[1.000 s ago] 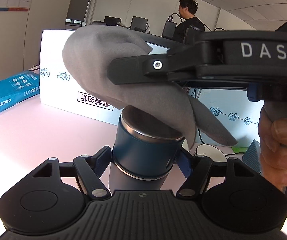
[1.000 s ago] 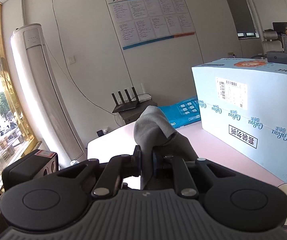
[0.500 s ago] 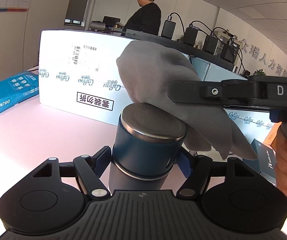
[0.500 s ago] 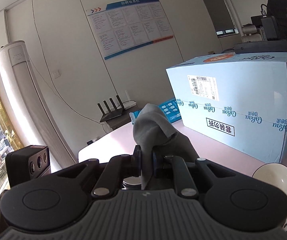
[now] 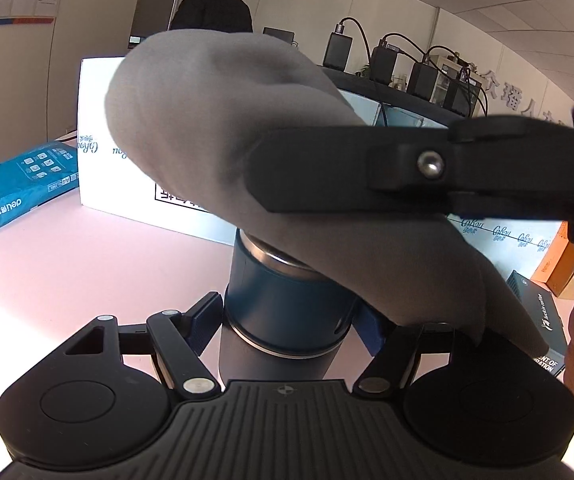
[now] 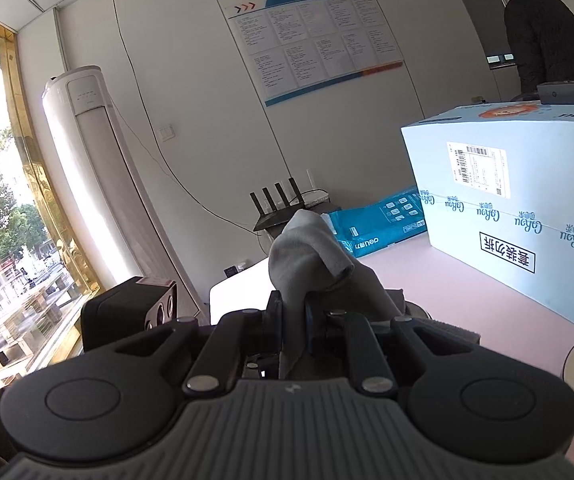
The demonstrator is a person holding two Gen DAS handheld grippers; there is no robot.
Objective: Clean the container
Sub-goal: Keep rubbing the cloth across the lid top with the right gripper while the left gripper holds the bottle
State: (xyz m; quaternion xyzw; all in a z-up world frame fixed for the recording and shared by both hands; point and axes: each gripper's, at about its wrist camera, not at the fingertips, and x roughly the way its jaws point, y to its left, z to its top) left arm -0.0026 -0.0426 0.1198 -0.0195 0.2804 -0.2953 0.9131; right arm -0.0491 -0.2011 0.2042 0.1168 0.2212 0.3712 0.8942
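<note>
From the left wrist, the left gripper (image 5: 291, 316) clamps the upright blue container (image 5: 283, 312) above the pink table (image 5: 87, 264) with the grey cloth (image 5: 223, 136) draped over its lid, while from the right wrist the right gripper (image 6: 293, 312) pinches that cloth tight.

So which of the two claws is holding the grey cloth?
The right claw: it is clamped shut on the grey cloth. The left claw instead grips the blue container.
</note>
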